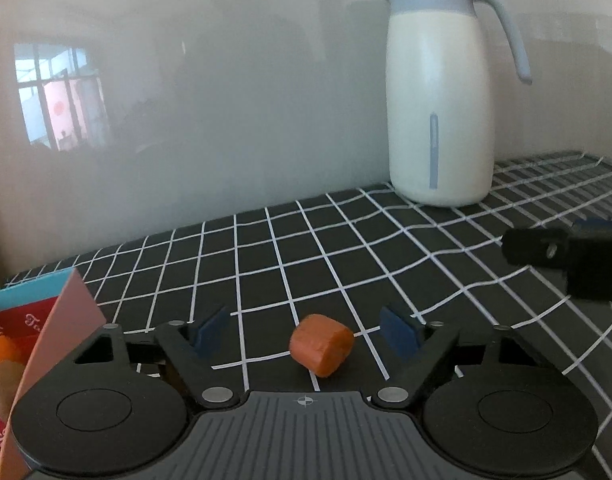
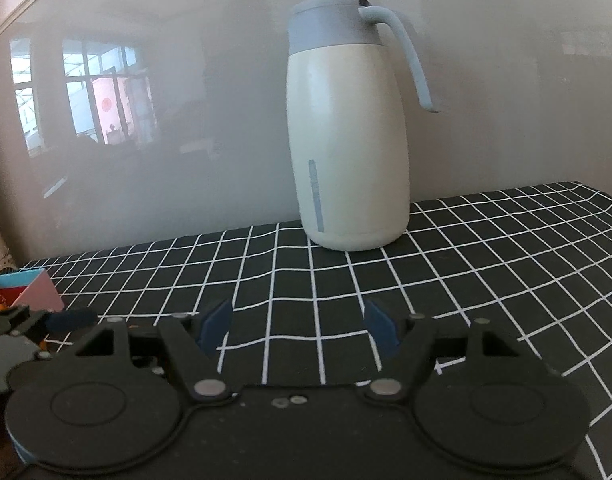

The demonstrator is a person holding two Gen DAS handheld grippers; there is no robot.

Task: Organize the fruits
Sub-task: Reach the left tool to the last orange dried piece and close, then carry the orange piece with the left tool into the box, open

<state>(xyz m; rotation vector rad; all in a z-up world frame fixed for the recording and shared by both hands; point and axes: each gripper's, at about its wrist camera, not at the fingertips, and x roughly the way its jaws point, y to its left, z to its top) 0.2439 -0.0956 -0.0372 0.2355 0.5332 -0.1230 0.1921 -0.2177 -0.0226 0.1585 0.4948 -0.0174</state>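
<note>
Jaws of left gripper (image 1: 306,330) wide apart — orange chunk (image 1: 321,345) btwn, untouched.

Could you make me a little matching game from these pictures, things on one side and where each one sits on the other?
Things:
1. orange chunk
2. cream jug
3. red box
4. right tool

Places:
A. at the left edge, with fruit inside
B. between the left tool's open fingers, on the checked cloth
C. open, nothing between its fingers
D. upright by the back wall

Pairs: 1-B, 2-D, 3-A, 4-C
</note>
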